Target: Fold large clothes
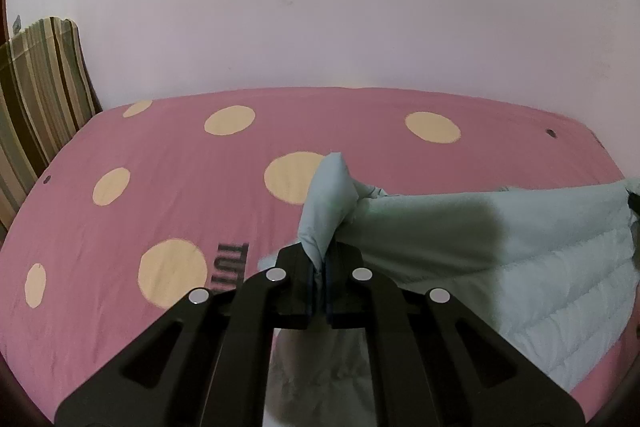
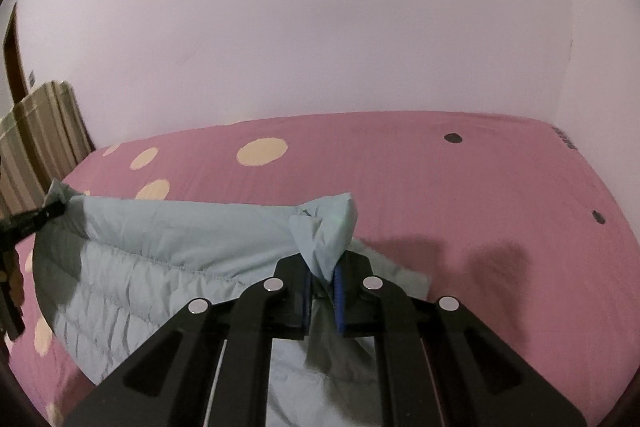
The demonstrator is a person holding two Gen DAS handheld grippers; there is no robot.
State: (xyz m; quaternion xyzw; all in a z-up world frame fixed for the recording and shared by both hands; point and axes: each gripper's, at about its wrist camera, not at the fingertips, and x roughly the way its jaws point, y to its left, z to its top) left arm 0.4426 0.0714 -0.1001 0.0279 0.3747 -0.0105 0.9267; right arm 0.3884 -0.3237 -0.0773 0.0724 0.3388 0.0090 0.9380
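A pale blue quilted jacket (image 1: 500, 259) hangs stretched between my two grippers above a pink bed. My left gripper (image 1: 319, 267) is shut on one corner of it, and a tuft of fabric sticks up past the fingers. My right gripper (image 2: 324, 279) is shut on the other corner of the jacket (image 2: 160, 259), with fabric bunched above the blue pads. The left gripper (image 2: 36, 217) also shows at the left edge of the right wrist view, holding the far end. The lower part of the jacket droops toward the bed.
The bed has a pink sheet with cream dots (image 1: 160, 187) and small dark dots (image 2: 453, 137). A plain pale wall stands behind it. A striped brown cloth (image 1: 36, 99) hangs at the bed's left end. A wall corner lies at the right (image 2: 560, 99).
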